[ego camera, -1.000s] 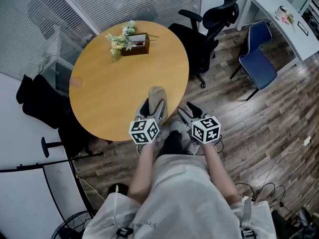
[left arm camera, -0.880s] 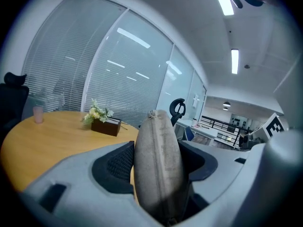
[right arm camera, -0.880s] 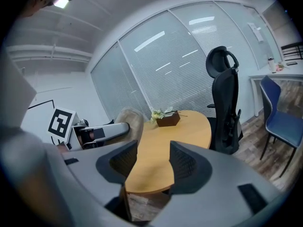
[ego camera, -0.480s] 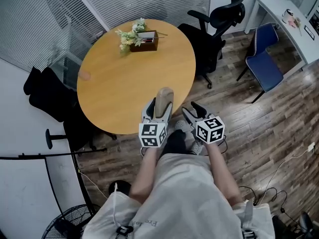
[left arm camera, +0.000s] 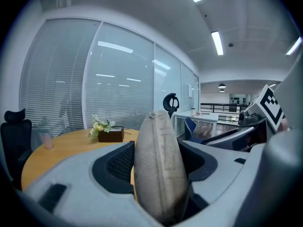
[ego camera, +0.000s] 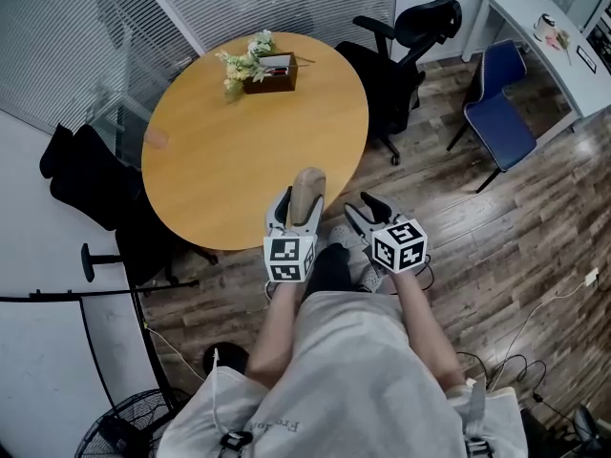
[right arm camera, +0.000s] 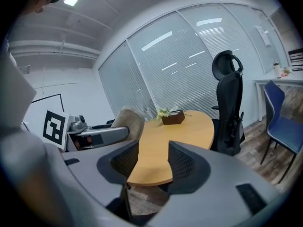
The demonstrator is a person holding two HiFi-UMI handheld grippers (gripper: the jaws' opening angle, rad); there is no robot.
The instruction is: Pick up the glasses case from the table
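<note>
Glasses case (left arm camera: 158, 169) newly more upright; grey fabric oval

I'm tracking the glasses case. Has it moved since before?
Yes. Held in the left claw, the glasses case has drifted away from the flower box, toward the table's near edge.

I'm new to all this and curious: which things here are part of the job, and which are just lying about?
Part of the job: glasses case, clamped in the left tool; round table.

Just lying about: right tool, empty, jaws just closed a little; brown box with flowers; black office chair; blue chair; white desk.
</note>
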